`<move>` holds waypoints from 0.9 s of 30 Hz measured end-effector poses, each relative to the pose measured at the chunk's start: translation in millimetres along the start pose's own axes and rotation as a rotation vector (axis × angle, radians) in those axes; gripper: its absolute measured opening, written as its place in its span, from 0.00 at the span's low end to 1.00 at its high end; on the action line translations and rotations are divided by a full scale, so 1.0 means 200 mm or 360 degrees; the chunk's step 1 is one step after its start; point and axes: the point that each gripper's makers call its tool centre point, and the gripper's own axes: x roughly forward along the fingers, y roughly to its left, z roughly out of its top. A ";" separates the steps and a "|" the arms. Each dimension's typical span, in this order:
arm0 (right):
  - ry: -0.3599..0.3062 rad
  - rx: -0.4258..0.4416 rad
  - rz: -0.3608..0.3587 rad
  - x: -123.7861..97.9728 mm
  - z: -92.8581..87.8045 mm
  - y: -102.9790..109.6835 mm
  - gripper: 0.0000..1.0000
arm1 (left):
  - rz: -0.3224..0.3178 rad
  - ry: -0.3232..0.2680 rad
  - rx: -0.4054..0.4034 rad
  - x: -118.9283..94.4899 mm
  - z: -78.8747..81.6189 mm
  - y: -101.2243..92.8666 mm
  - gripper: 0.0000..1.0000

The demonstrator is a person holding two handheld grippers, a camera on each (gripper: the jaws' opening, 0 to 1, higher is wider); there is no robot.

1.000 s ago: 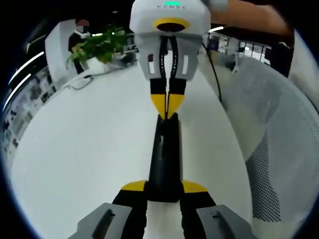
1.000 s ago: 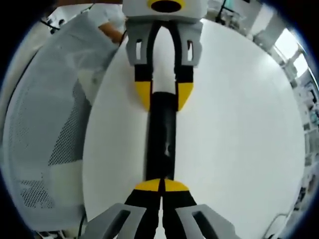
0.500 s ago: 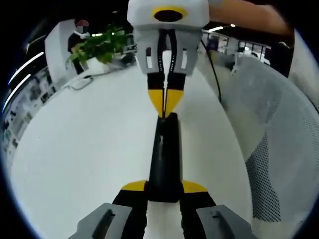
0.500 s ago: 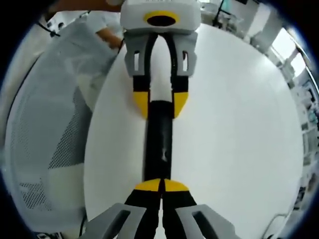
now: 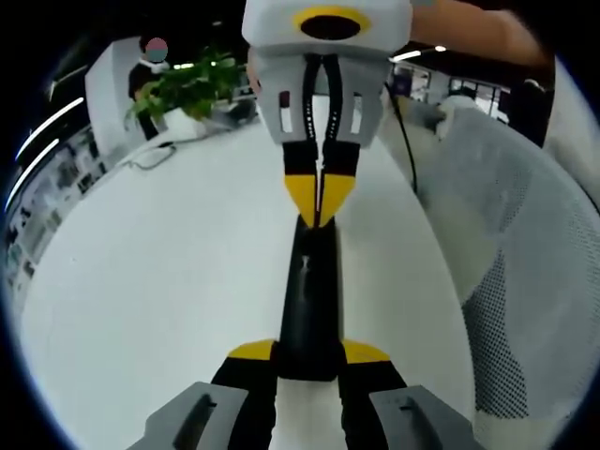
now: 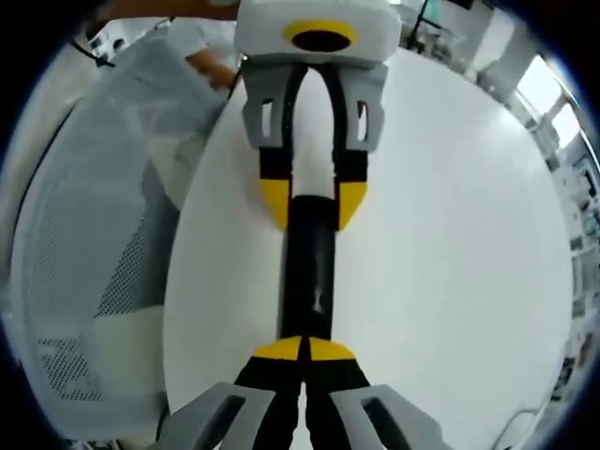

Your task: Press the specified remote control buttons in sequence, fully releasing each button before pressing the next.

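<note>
I saw the remote control (image 5: pixel 308 300) lying on the table (image 5: pixel 150 281) at frame centre, between both grippers. The plant (image 5: pixel 187 86) stood upper left, the mesh chair (image 5: pixel 525 281) at right.

Left hand-held gripper (image 5: pixel 309 358) clamping black remote (image 5: pixel 310 300)

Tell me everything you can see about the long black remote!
The remote is a long, slim black bar, smooth and plastic-looking, with a tiny pale mark near its middle; its buttons are too small to make out. It lies flat on the white table. The left gripper clamps one end between its yellow tips. The right gripper, its tips together, rests on the other end.
</note>
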 end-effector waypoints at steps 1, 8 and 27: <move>0.0002 -0.0002 0.0000 0.00 0.00 0.00 0.00 | 0.0000 -0.0001 0.0000 0.00 0.00 0.00 0.24; 0.0014 -0.0003 0.0007 0.03 0.00 -0.01 0.00 | 0.0001 -0.0007 -0.0002 0.00 0.00 0.00 0.24; 0.0073 -0.0041 0.0028 0.07 0.00 0.00 0.00 | -0.0002 -0.0027 -0.0001 0.00 0.00 -0.01 0.24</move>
